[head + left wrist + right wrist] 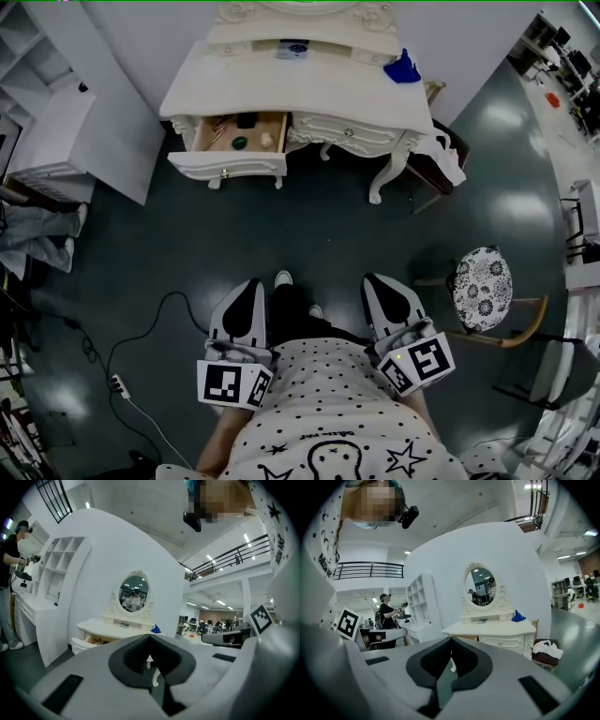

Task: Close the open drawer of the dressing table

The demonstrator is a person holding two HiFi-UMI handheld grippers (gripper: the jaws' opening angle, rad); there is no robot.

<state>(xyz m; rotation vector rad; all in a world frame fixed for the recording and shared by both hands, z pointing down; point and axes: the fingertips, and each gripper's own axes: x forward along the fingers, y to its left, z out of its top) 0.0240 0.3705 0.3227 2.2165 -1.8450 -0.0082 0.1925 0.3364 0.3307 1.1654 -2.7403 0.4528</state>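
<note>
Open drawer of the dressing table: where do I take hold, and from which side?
Its front panel, around the small centre knob, approached from the room side. The drawer sticks straight out toward you, so that broad face is likely best pushed with the shut left claw.

Floor (309, 234) ahead of left gripper (251, 286) and right gripper (375, 279): bare, a wide lane straight to the table (300, 89). The open drawer (230, 155) juts past the table front, with open floor before it.

Left side: white cabinet (80, 141) close by the table, a person's legs (42, 234) at the edge, cable (141, 323) and power strip (119, 382) on the floor.

Right side: stool (483, 286) near the right gripper; chair (427, 173) with white bag (442, 150) at the table's right corner.
</note>
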